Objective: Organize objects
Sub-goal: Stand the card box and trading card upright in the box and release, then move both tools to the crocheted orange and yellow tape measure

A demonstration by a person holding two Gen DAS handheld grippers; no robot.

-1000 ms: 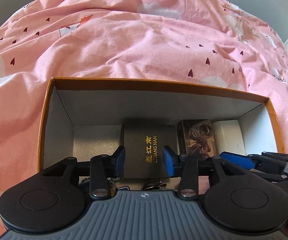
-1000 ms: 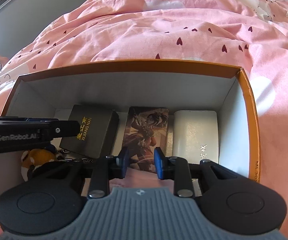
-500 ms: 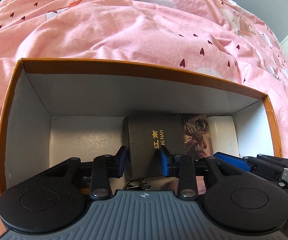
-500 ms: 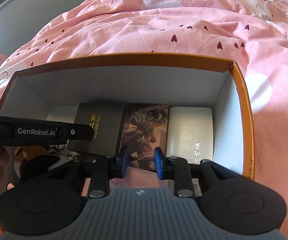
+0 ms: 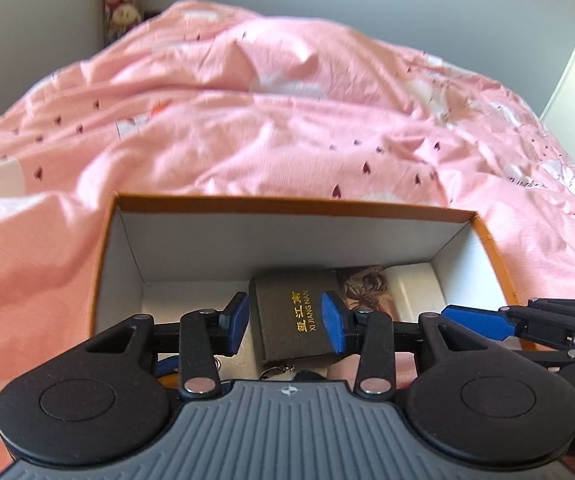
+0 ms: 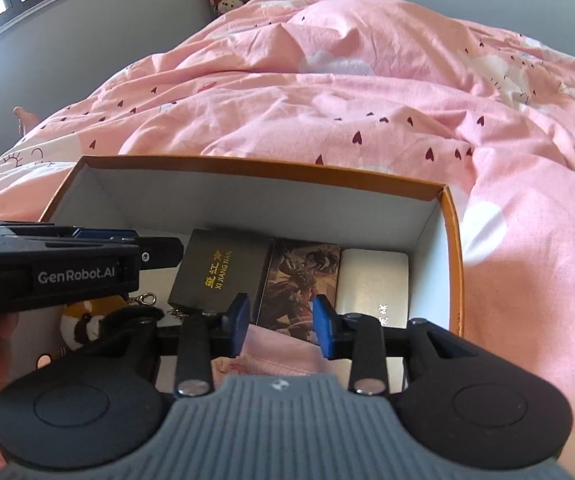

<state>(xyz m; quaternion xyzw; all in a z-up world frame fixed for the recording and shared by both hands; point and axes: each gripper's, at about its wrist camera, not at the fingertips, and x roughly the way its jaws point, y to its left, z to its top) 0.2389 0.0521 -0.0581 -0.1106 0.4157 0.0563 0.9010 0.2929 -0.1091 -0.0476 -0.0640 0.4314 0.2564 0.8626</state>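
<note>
Both grippers have drawn back and up from the orange box [image 6: 453,248]. Left gripper [image 5: 283,322] gapes wide, empty, over the black box [image 5: 291,316]; right gripper [image 6: 281,328] half-open, empty, near the illustrated box [image 6: 299,280]. Lift straight, clearing the rim.

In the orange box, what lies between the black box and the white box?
A box with a picture of a figure lies flat between the black box and the white box, side by side; the right wrist view shows it best.

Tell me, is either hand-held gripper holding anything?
No. The left hand-held gripper is open over the black box; the right hand-held gripper is open too.
</note>
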